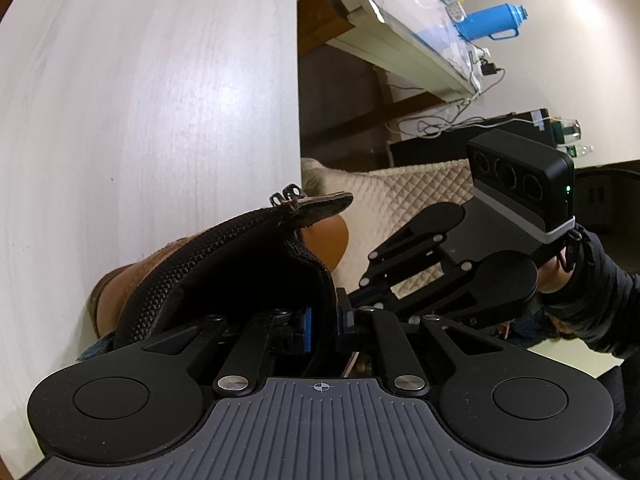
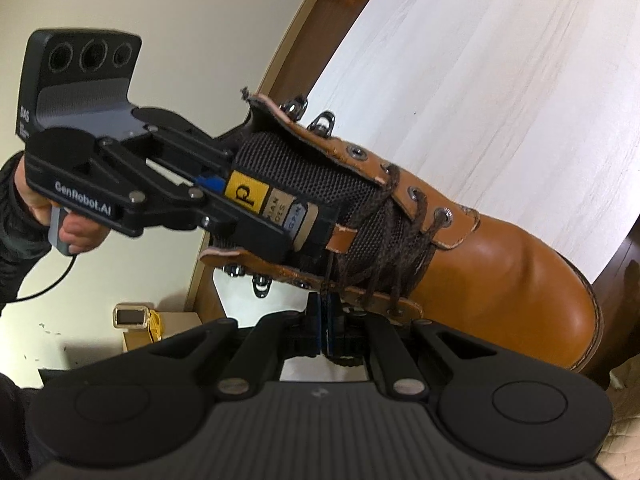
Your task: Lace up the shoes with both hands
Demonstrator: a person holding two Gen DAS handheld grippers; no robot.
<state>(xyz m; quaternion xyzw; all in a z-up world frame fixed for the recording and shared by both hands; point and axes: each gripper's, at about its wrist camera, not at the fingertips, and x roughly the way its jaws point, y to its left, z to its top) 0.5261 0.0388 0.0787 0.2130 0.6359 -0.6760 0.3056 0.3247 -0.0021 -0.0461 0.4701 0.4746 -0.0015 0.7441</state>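
1. In the right wrist view, on the left side, the left gripper (image 2: 240, 196) is held by a bare hand (image 2: 76, 224). Its jaws are closed on the black mesh tongue (image 2: 320, 184) of the boot, beside a yellow label (image 2: 247, 195).
2. In the middle, the right gripper (image 2: 323, 316) has its blue pads (image 2: 318, 322) pressed almost together. A dark brown lace (image 2: 329, 280) goes down to them, and it seems to be pinched there.
3. To the right lies the tan leather boot (image 2: 504, 280), tilted, with its toe pointing to the lower right, on the white wooden table (image 2: 500, 60). The lace is crossed through the lower eyelets; the upper metal hooks (image 2: 324, 122) have no lace on them.
4. In the left wrist view, the tongue (image 1: 224, 276) fills the space between the jaws of the left gripper (image 1: 320, 328).
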